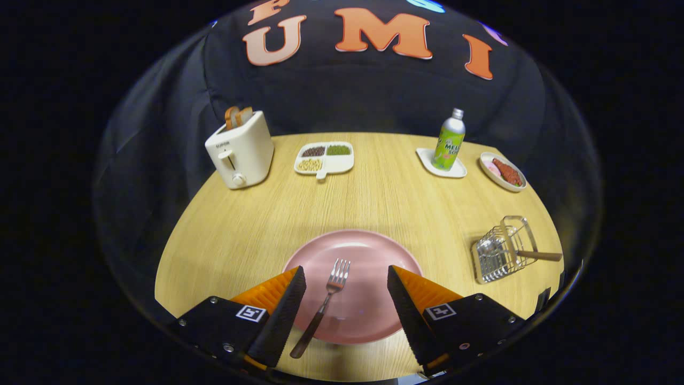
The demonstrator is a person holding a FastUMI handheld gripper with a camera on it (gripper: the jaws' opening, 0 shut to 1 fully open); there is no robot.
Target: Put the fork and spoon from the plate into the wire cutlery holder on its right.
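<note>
Half done, by the look of it. One piece already over in the wire holder, with a brown handle poking out of its side, most likely the spoon, though too small and hidden by the wires to be sure. Still left: the fork, lying flat on the pink plate, not yet picked up. Fork points facing the far side of the table, dark handle running back toward the near rim of the plate and a bit past it. Gripper spread wide, holding nothing, hanging over the near part of the plate with the fork between the two fingers and closer to the left one. No touching that can be made out. Wire holder well off to the right of the plate, near the table edge. Next job, as a guess: pinch the fork, lift it, carry it right, and drop it in beside the other piece. Plate round, smooth and a little shiny, with a low rim. Fork thin, silver and shiny at the points, darker along the handle. Holder boxy, made of thin shiny wires with gaps all around. Fingers black with rough ridged insides and orange backs. Table pale wood with fine lines, rounded at the edge.
</note>
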